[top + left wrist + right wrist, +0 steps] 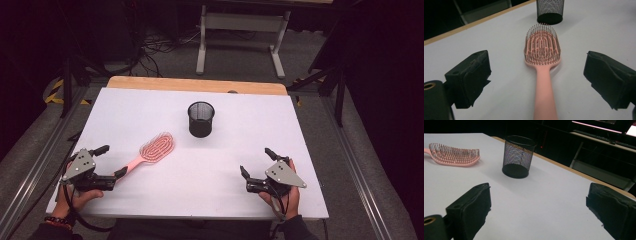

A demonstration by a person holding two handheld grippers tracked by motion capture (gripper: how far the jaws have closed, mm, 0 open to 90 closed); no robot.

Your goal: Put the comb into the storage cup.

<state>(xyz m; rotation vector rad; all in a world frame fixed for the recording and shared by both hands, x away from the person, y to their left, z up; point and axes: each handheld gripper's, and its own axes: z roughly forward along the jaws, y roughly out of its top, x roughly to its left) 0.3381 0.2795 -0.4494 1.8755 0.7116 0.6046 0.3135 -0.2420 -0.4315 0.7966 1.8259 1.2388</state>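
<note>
A pink hairbrush (pixel 155 147) lies bristles up on the white table top (pixel 210 175), left of centre, its handle pointing toward my left gripper (pixel 113 160). In the left gripper view the brush (pixel 542 47) has its handle running between the wide-apart jaws of that gripper (pixel 537 65), and neither pad touches it. A black mesh cup (pixel 201 119) stands upright past the middle of the table. At the near right my right gripper (pixel 256 161) rests open with nothing between its jaws. Ahead of the right gripper (pixel 539 195) are the cup (pixel 517 157) and, farther left, the brush (pixel 454 155).
A wooden strip (pixel 197 85) borders the table's far edge. Beyond it on the floor stand a white desk frame (pixel 240 30) and loose cables (pixel 150 50). Metal rails (pixel 35 165) run along both sides of the table. Bare white surface lies between the two grippers.
</note>
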